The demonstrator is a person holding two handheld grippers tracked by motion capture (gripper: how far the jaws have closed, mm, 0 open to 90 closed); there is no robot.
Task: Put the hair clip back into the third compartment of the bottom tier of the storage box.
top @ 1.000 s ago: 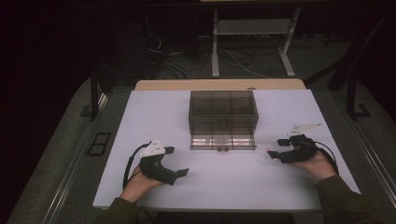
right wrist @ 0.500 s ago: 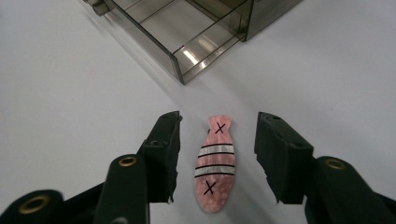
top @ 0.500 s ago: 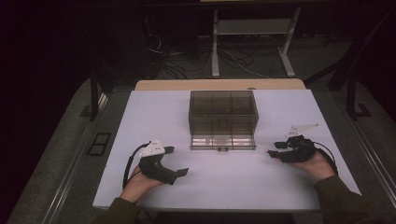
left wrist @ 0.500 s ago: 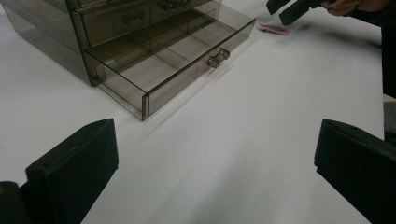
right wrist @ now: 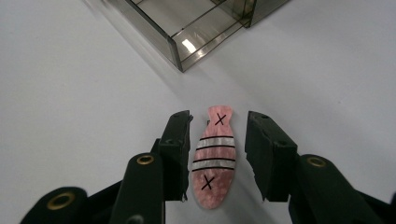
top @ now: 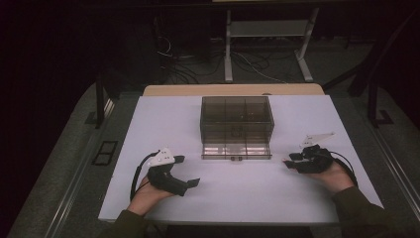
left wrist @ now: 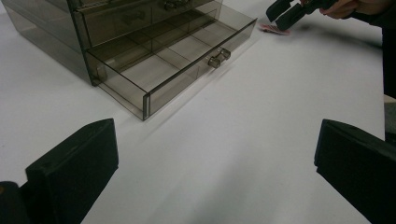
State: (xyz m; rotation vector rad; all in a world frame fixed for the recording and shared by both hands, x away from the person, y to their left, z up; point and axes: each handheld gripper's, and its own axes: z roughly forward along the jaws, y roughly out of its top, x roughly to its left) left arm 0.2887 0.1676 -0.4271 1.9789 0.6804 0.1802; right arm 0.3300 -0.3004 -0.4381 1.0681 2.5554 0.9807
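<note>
**Gripper closing on a flat pink clip**

Right gripper (right wrist: 218, 154) straddles a pink fish-shaped hair clip (right wrist: 214, 161) lying flat on the desk (right wrist: 70, 93); its jaws have just been closing and stand narrow, pads not quite pressing. The clip looks light, thin, stiff and glossy, so likely slippery; gripping its long edges at the striped middle seems safest. Ahead of the gripper sits the smoky drawer box (top: 236, 120), bottom drawer (left wrist: 177, 60) pulled out. Left gripper (left wrist: 215, 172) rests wide, empty.
</note>
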